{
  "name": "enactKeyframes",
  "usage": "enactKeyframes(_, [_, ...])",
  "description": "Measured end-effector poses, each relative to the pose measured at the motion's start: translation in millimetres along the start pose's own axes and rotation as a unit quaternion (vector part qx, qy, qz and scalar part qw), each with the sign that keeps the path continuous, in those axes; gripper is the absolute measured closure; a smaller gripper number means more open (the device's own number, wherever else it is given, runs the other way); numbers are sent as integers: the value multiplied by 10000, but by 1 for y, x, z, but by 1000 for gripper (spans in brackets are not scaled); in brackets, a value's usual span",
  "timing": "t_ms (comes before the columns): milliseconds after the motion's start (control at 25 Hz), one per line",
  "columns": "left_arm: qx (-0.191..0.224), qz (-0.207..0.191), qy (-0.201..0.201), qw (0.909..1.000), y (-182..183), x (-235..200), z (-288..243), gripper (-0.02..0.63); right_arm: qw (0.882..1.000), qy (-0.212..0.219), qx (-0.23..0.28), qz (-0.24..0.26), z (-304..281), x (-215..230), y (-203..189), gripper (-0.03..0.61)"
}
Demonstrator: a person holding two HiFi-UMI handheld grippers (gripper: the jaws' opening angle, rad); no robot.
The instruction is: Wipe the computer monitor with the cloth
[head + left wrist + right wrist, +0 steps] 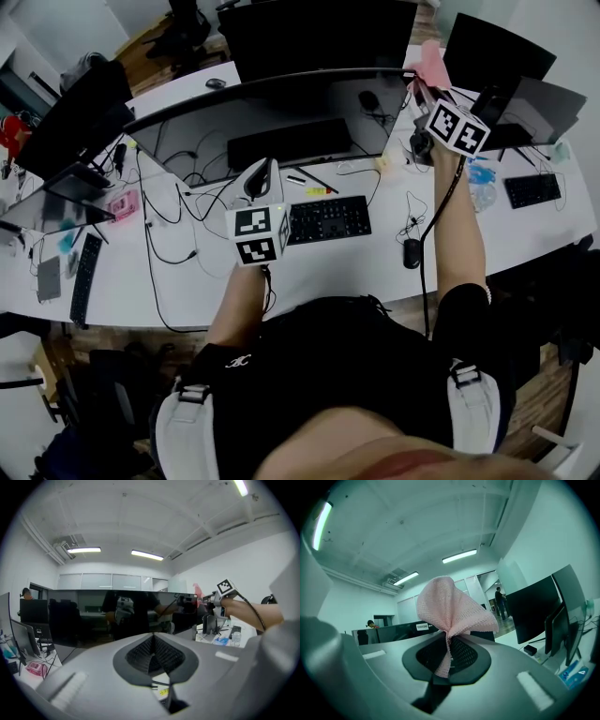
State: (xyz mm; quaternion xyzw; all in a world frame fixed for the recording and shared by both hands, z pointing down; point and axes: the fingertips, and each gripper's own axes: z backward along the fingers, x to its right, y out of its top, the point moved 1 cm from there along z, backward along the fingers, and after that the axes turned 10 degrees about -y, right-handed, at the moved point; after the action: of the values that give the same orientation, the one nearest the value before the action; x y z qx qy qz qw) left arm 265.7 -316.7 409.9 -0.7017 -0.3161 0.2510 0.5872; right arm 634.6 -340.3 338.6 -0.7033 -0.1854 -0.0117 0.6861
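Observation:
The wide curved monitor (281,98) stands across the middle of the white desk (328,272), its dark screen (93,616) reflecting the person. My right gripper (424,86) is raised at the monitor's upper right corner, shut on a pink cloth (432,60). In the right gripper view the cloth (452,604) fans out above the pinching jaws of the right gripper (449,651). My left gripper (262,172) hovers in front of the screen's lower middle. Its jaws are shut with nothing between them in the left gripper view (152,641), where the right gripper (212,597) and the cloth (197,590) show at the screen's right end.
A black keyboard (328,220), a mouse (412,253) and loose cables (173,216) lie on the desk below the monitor. Other monitors (492,56) stand behind and to the right, and a laptop (66,122) at the left. A second keyboard (532,190) and a bottle (480,194) sit at the right.

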Motion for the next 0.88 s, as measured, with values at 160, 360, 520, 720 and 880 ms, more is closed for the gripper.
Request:
enactKeyframes(160, [-30,-1,-4,10000,-1,0,-1,565,9999,82,-87,-91,0,1,-12,560])
enactKeyframes(360, [-74,-15,-64,10000,-4,4,-4,565,9995,78,-317,-31,0,4,-34,560])
enactKeyframes(520, [-104,-18,-75,9999,-5,7,-6,565,9975,62,-640,288,0,9,-59,560])
enactKeyframes(720, [-151,3,-43,9999,-9,5,-2,565,9900,51,-1012,979,-2,11,-84,560])
enactKeyframes(880, [-175,18,4,9998,-12,3,1,565,9627,6,-1334,2355,-2,13,-106,560])
